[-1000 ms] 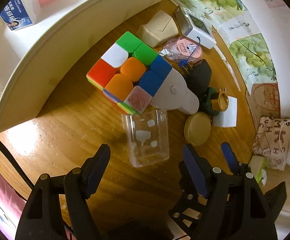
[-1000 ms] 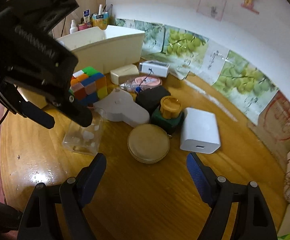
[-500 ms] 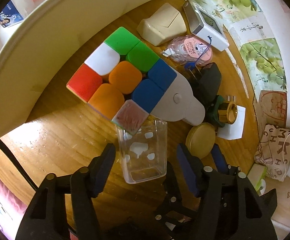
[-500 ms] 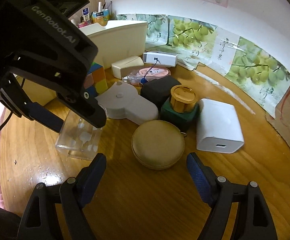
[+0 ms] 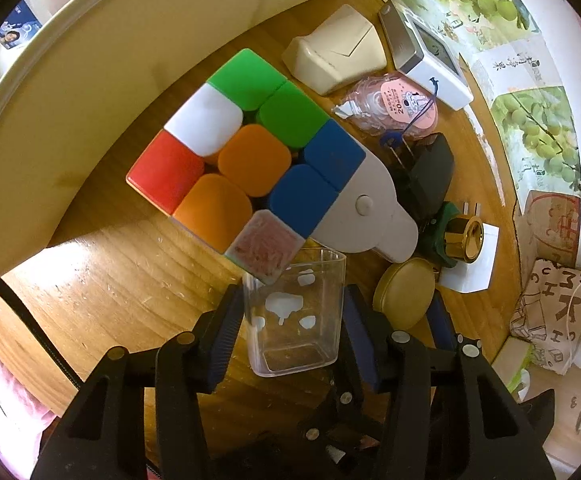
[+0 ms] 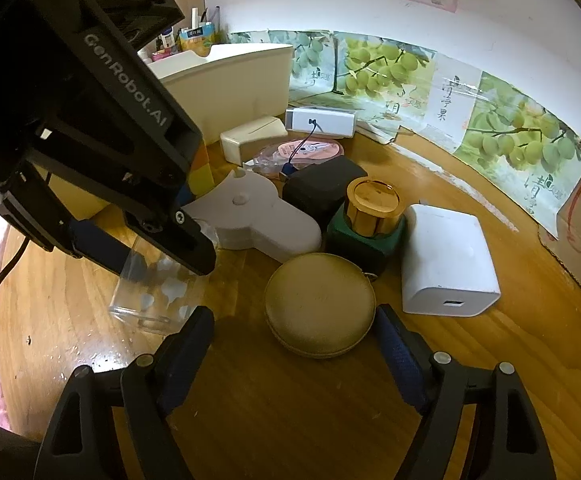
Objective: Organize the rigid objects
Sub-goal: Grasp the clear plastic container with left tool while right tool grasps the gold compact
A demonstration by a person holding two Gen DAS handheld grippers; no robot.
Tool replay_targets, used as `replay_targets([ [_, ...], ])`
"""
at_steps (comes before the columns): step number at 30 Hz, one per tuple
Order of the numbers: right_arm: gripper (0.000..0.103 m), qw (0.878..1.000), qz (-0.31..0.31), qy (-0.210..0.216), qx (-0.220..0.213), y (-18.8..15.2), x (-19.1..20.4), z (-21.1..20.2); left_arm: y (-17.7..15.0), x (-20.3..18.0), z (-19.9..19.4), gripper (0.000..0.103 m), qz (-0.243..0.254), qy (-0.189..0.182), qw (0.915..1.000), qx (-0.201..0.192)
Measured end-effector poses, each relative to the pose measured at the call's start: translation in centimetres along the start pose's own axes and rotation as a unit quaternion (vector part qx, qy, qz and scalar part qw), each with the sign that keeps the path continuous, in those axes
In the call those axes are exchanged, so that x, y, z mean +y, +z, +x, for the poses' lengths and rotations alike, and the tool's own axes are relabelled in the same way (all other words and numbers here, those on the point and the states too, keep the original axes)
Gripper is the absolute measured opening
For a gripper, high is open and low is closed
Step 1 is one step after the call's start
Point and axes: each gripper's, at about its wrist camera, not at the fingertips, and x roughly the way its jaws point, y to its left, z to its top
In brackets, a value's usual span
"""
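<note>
A wooden bench (image 5: 110, 288) crowded with small objects. The landmark is a colourful puzzle cube (image 5: 246, 152) standing just in front of a cream bin (image 5: 102, 80). Touching the cube's near corner is a clear plastic cup (image 5: 296, 316), lying on its side. The left gripper (image 5: 290, 332) reaches down over the cup; its jaws have just been closing, with the cup between them, and the blue pads now seem to press both walls, though the clear plastic makes contact hard to judge. Right of the cube lies a round tan case (image 6: 320, 306). The right gripper (image 6: 294, 354) hovers just before this case, its jaws half open and narrowing, holding nothing. Beyond the case sits a white charger (image 6: 446, 256)
</note>
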Motion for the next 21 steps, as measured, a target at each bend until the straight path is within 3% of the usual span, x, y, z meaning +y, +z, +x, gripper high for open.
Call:
replay_targets([
  [4, 0.072, 1.0, 0.006, -0.007, -0.003, 0.1, -0.1, 0.0, 0.0, 0.2, -0.2, 0.054, 0.001, 0.0, 1.0, -0.001],
  [9, 0.056, 1.0, 0.022, -0.016, -0.009, 0.1, -0.5, -0.2, -0.1, 0.4, -0.2, 0.054, 0.001, -0.001, 1.0, -0.004],
  [21, 0.055, 0.999, 0.019, -0.035, 0.0, 0.1, 0.2, -0.4, -0.9, 2.0, -0.5, 0.054, 0.013, -0.028, 0.9995, 0.009],
])
